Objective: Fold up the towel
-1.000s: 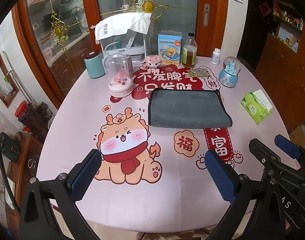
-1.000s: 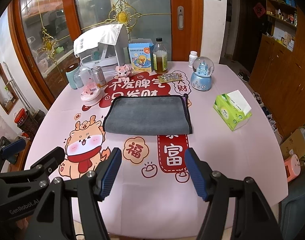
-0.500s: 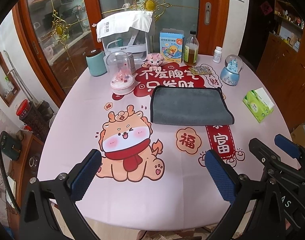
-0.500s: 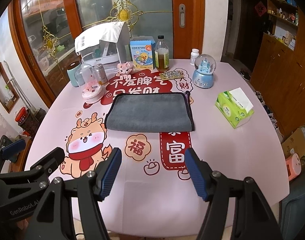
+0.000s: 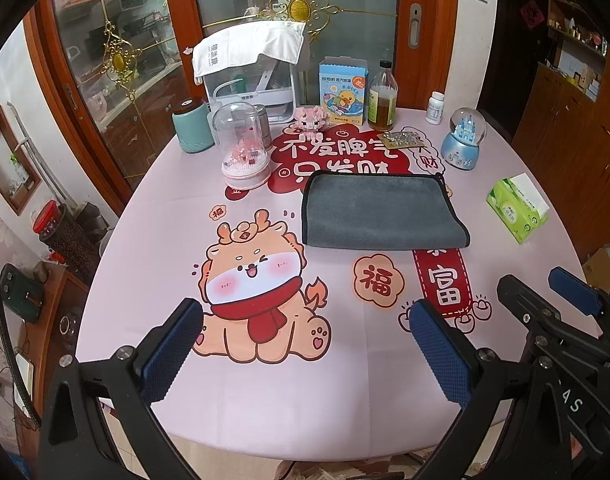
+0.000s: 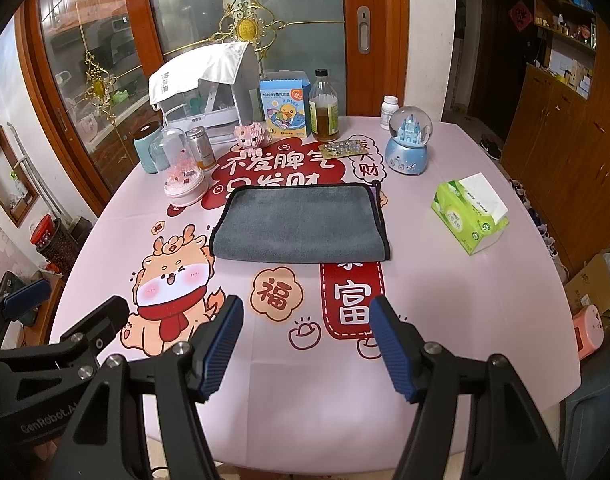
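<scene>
While the left gripper (image 5: 305, 344) and right gripper (image 6: 305, 344) hover with fingers spread wide and empty near the table's front edge, the grey towel (image 6: 299, 226) lies flat mid-table, well apart. Risk: a reaching arm could topple the glass dome (image 5: 243, 146) or snow globe (image 6: 409, 140) nearby.

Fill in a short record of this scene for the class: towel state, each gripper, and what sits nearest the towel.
towel: grey, lying flat on the pink tablecloth, apparently already folded once, touched by neither gripper
left gripper: open, above the near table edge, short of the towel
right gripper: open, also short of the towel, holding nothing
right of towel: green tissue box, apart from it
behind towel: snow globe, blister pack
left of towel: glass dome ornament
</scene>
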Demonstrator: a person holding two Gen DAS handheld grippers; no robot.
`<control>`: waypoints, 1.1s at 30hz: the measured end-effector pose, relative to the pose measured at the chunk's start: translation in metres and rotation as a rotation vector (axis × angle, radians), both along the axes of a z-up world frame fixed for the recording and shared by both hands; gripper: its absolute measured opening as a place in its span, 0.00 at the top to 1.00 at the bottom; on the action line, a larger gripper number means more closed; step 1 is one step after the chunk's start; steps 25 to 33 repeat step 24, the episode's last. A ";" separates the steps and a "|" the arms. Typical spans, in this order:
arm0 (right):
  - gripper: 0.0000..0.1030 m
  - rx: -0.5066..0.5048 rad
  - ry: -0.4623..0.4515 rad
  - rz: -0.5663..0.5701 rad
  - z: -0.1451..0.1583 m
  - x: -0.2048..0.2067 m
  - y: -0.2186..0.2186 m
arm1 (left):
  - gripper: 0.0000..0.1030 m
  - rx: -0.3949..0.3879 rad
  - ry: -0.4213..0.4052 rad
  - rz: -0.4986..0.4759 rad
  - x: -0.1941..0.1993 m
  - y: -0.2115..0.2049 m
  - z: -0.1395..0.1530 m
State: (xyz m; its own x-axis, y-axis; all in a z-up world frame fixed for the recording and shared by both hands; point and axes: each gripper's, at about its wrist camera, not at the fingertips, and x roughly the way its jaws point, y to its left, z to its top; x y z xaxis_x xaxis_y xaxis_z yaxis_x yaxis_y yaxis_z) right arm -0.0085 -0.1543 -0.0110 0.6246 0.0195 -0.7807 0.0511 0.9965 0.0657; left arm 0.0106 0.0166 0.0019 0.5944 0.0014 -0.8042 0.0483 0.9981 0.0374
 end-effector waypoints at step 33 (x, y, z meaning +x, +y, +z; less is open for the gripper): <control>0.36 0.000 0.002 0.001 0.001 0.001 0.000 | 0.01 0.002 0.006 0.000 -0.001 0.004 -0.003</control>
